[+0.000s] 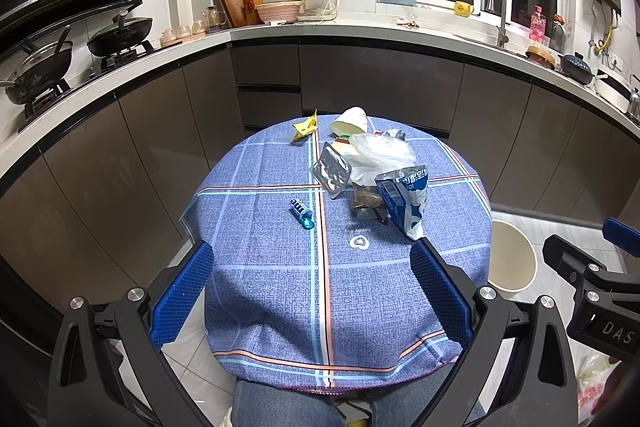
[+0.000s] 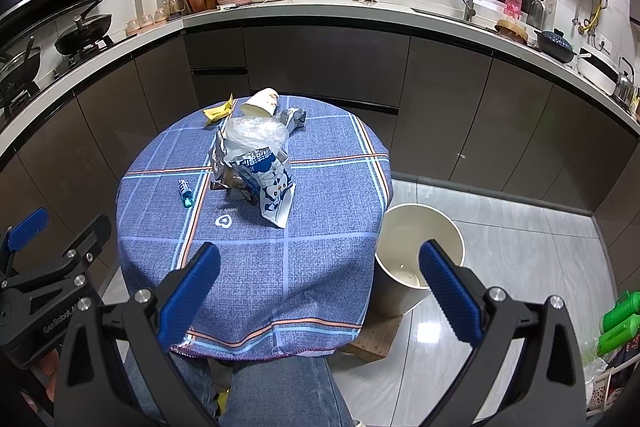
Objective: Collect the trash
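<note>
Hovering wide apart and empty, the left tongs [image 1: 312,291] and right tongs [image 2: 320,291] were held over the near edge of a round bench draped in a blue plaid cloth [image 1: 280,287], above a person's denim-clad knees [image 2: 280,387]. Beyond them lay a small blue tube-shaped wrapper [image 1: 302,214], then a heap of trash: a torn blue-and-white snack bag [image 1: 404,201], a silver foil tray [image 1: 330,171], crumpled clear plastic [image 1: 380,151], a tipped white paper cup [image 1: 350,121] and a yellow wrapper [image 1: 306,126]. A cream round bin [image 2: 420,259] stood on the floor just beside the bench, to its right.
</note>
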Motion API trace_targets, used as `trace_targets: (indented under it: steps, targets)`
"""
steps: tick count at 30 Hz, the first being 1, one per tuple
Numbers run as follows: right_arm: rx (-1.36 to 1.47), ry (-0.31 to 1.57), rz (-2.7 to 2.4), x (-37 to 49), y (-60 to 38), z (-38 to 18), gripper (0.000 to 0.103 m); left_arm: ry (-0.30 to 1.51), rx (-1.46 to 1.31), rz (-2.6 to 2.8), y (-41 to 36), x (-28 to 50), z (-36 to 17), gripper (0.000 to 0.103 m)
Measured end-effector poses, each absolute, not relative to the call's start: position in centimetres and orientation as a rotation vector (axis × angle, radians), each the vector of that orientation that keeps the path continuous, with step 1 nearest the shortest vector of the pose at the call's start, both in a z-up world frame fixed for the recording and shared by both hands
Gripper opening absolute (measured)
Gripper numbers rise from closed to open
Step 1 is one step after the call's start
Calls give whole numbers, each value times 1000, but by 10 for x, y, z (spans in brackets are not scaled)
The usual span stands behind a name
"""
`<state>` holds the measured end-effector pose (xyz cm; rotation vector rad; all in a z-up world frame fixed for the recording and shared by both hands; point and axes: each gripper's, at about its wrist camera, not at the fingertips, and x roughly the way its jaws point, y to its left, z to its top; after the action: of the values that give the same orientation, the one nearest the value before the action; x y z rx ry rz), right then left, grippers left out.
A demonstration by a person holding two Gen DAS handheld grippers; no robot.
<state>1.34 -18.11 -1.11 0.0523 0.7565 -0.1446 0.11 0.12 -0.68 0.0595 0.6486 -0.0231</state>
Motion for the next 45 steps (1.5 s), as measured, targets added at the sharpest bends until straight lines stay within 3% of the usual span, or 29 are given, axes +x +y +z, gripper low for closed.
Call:
trace_targets:
  steps: [36,45]
  targets:
    - [56,837,-123,49,-183,-37,100,713,40,-5,8,27,-27,95]
    - [35,735,25,87,-188,-68,100,755,-43,-109,24,64,-34,95]
